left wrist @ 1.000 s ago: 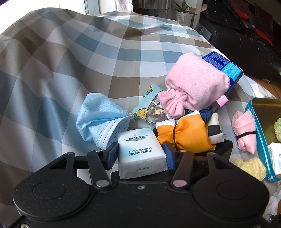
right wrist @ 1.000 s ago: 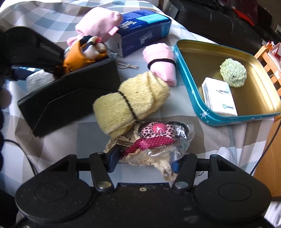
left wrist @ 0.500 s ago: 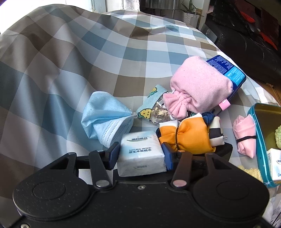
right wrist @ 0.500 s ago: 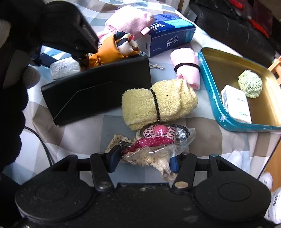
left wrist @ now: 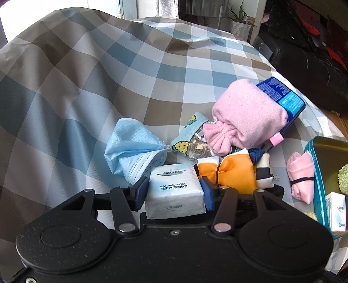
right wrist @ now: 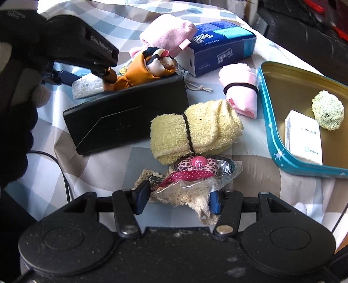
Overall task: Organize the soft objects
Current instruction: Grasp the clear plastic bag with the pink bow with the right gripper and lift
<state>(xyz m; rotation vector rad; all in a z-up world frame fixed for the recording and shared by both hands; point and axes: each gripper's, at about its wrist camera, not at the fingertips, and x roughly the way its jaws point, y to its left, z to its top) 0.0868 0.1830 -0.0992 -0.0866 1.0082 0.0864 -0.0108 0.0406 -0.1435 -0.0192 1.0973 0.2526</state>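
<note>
Checked tablecloth [left wrist: 87, 87], bright window [left wrist: 130, 8] behind, potted plant [left wrist: 238, 19], dark sofa [left wrist: 315, 65] rt

Towel roll [right wrist: 195, 128] sits mid-frame, tray [right wrist: 269, 122] at right holding a tissue pack [right wrist: 304, 137], case [right wrist: 126, 117] to its left.

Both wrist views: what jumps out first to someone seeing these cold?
Each gripper is already clamped on something: the left gripper on a white tissue pack, the right gripper on a clear bag of hair accessories. Beyond them a jumble crowds the checked cloth: a pink pouch leaning on a blue tissue box, a yellow towel roll mid-table. At the right, the teal tin already holds a tissue pack and a green puff.
</note>
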